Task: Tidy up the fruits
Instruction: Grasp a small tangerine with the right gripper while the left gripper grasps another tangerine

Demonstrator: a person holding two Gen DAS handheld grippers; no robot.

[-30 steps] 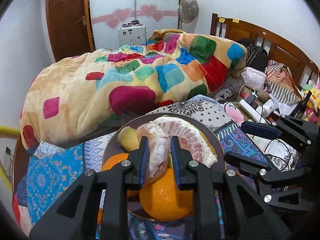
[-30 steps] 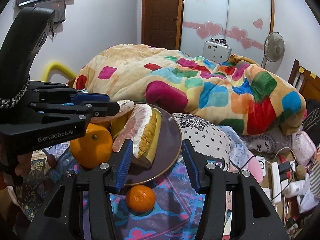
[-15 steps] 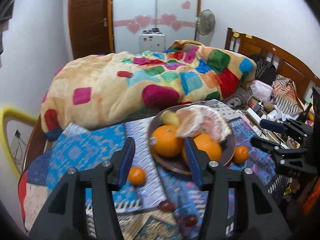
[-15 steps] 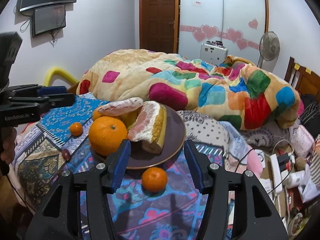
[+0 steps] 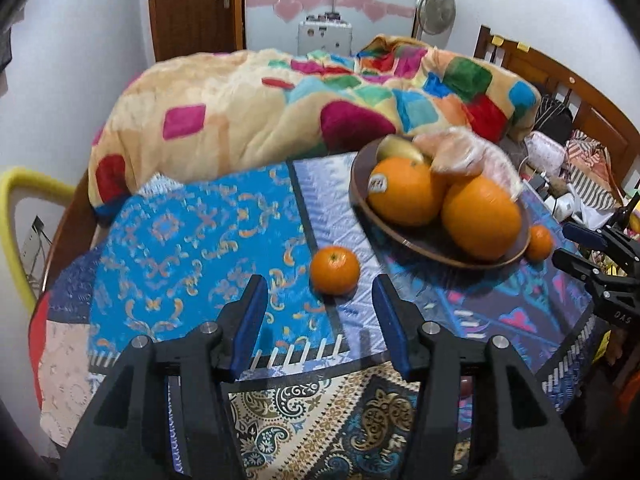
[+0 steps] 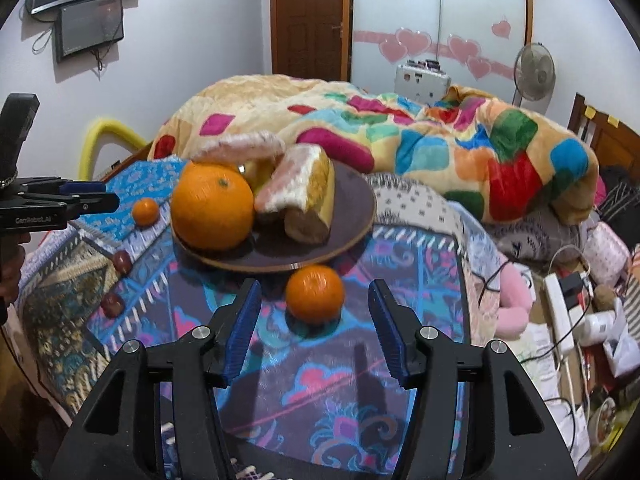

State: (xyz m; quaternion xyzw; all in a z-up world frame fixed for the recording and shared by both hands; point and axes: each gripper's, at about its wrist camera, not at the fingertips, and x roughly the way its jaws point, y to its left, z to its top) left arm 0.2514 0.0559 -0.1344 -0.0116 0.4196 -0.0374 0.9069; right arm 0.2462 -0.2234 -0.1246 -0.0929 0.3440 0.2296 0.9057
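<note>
Both sets of fingers spread, holding nothing. Left gripper (image 5: 320, 312) faces a small mandarin (image 5: 335, 270) at 12 o'clock on the worktop (image 5: 192, 232), plate (image 5: 420, 244) at 2 o'clock. Right gripper (image 6: 314, 328) lines up on second mandarin (image 6: 315, 293), just beside plate rim. Judgement: centre fruit between pads, close gently, lift clear of rim, avoid nudging the piled oranges (image 5: 404, 192). Readable: "GenRobot.AI" on left gripper body; "DAS" on right gripper (image 5: 600, 264); orange sticker illegible.
</note>
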